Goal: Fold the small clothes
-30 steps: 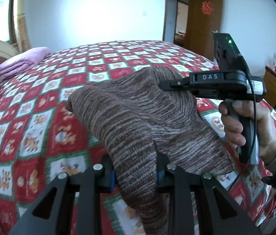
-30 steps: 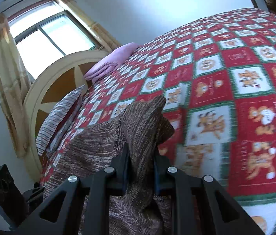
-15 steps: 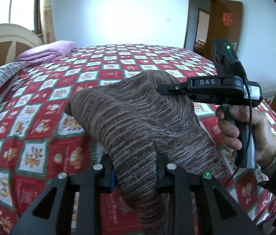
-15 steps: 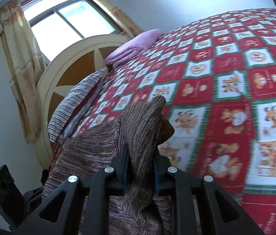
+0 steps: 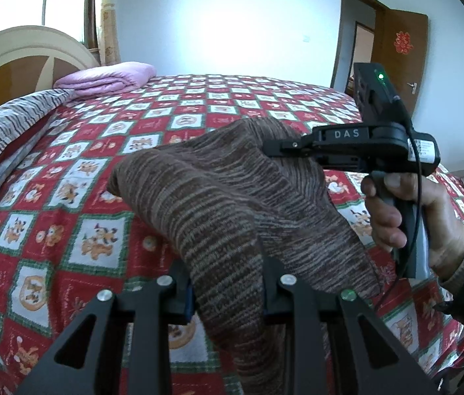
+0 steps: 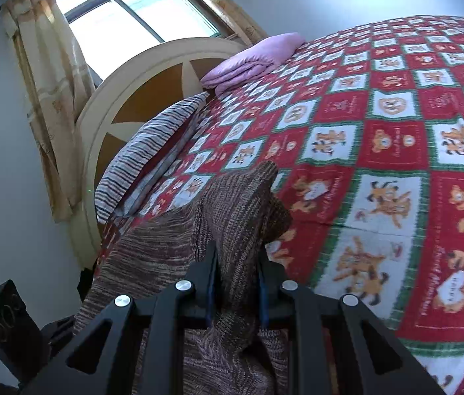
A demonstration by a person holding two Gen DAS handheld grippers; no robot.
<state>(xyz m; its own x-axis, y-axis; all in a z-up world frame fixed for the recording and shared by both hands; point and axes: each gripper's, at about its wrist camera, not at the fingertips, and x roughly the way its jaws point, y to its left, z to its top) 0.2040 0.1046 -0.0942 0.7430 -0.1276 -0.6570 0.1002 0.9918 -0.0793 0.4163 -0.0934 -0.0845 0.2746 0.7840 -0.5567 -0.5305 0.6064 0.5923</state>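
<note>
Red patchwork bedspread (image 5: 107,151), arched headboard (image 6: 153,75), window (image 6: 133,16)

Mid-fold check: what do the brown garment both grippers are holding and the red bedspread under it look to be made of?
Brown garment: looks like soft knit, probably wool or acrylic; fine ribbed rows in mixed brown and grey yarn, matte, draping limply between the left gripper and the right gripper. Red bedspread: seems thin woven or printed cotton-like cloth; flat, matte, cartoon squares, no pile. Exact fibre can't be told.
</note>
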